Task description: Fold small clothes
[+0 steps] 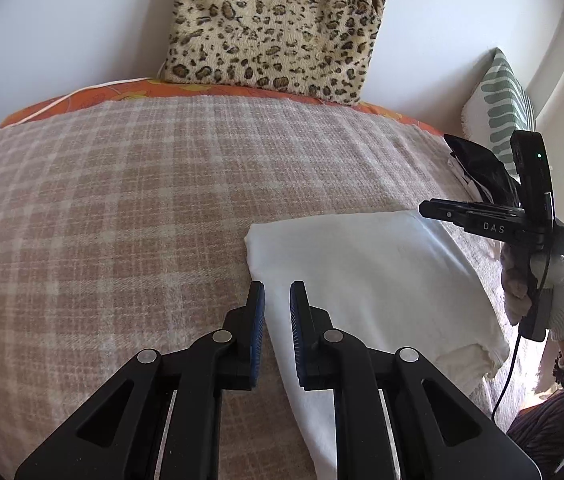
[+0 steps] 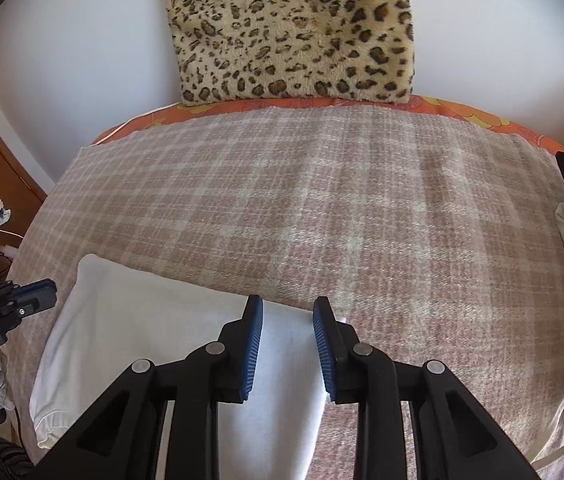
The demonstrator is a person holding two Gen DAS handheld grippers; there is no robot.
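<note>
White wall backs a bed covered with a pink-and-cream plaid blanket (image 1: 121, 200), with an orange floral sheet (image 1: 81, 100) showing along its far edge. Propped against the wall stands a leopard-print cushion (image 1: 277, 28), and a green-and-white patterned pillow (image 1: 498, 100) leans at the right end of the bed. On the blanket lies a folded white garment (image 1: 370, 280), flat and roughly rectangular, with a gathered cuff at its near right corner. Beyond it sits a pile of dark and white clothes (image 1: 478, 172). The left claw (image 1: 277, 308) hovers over the garment's left edge, its blue-padded jaws parted by a narrow gap and holding nothing. The right claw (image 2: 288, 320) is over the garment's opposite end, jaws spread wider, also empty; a white-gloved hand (image 1: 538, 288) grips its handle.
</note>
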